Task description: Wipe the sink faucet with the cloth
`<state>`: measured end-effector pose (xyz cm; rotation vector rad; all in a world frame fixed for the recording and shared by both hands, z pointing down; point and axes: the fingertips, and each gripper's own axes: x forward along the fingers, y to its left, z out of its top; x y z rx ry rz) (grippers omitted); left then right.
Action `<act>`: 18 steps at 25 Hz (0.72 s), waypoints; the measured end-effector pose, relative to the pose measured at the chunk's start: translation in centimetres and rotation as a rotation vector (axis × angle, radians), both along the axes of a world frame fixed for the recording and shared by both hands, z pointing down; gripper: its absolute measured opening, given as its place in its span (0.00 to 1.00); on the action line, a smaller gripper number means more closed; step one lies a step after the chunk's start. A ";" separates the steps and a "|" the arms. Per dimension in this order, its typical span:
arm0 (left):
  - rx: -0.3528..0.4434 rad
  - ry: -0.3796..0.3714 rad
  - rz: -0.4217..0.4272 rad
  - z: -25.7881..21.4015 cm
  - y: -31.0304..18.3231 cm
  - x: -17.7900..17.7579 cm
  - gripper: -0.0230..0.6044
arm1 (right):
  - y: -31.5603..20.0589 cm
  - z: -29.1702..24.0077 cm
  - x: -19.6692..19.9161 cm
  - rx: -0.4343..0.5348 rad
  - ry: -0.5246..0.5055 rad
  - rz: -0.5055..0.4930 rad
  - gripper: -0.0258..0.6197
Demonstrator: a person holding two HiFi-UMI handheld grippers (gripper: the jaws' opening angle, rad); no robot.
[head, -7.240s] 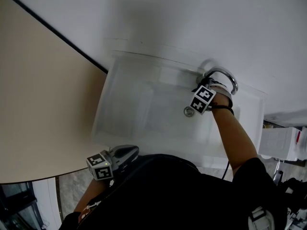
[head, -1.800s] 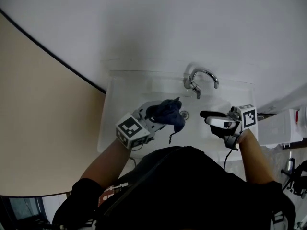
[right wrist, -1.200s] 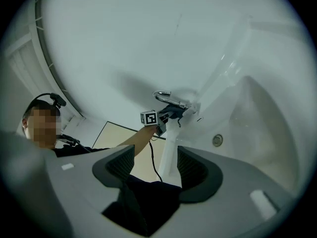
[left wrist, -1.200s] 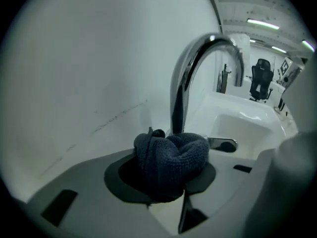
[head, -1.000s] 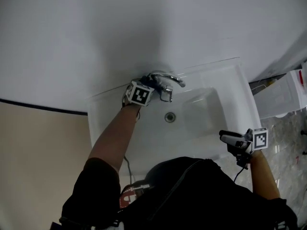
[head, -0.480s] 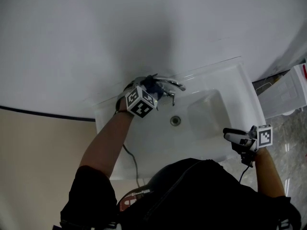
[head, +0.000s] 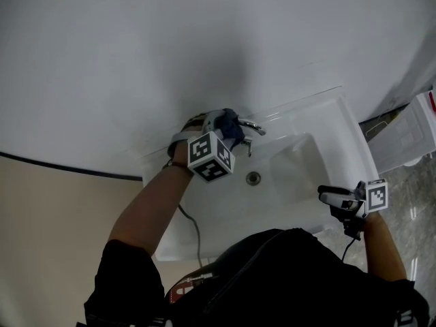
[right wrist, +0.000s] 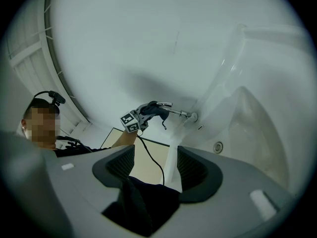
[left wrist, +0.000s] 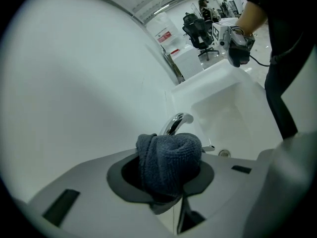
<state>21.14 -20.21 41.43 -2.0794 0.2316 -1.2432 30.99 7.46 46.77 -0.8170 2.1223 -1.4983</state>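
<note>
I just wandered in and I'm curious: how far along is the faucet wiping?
Done: the dark cloth is clamped in the left hand-held gripper, whose jaws have just closed slightly on it. In hand: the cloth sits at the arch of the faucet, seemingly wiping. Left: the spout and base; how clean it is can't be judged. The right hand-held gripper hangs open, empty.

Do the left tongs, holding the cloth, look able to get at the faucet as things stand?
Probably yes: the left tongs hold the cloth right by the faucet, with nothing seen between them.
</note>
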 end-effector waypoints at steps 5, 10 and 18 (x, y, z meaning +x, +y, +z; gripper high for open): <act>0.063 -0.080 0.089 0.6 0.9 1.6 0.21 | 0.2 1.0 0.4 -0.019 -0.020 0.017 0.44; 0.131 -0.168 0.144 1.2 1.6 2.9 0.21 | 0.5 1.7 0.5 -0.028 -0.043 0.016 0.44; 0.108 -0.174 0.237 2.9 5.2 6.0 0.19 | 0.5 2.2 0.6 -0.037 -0.024 0.012 0.44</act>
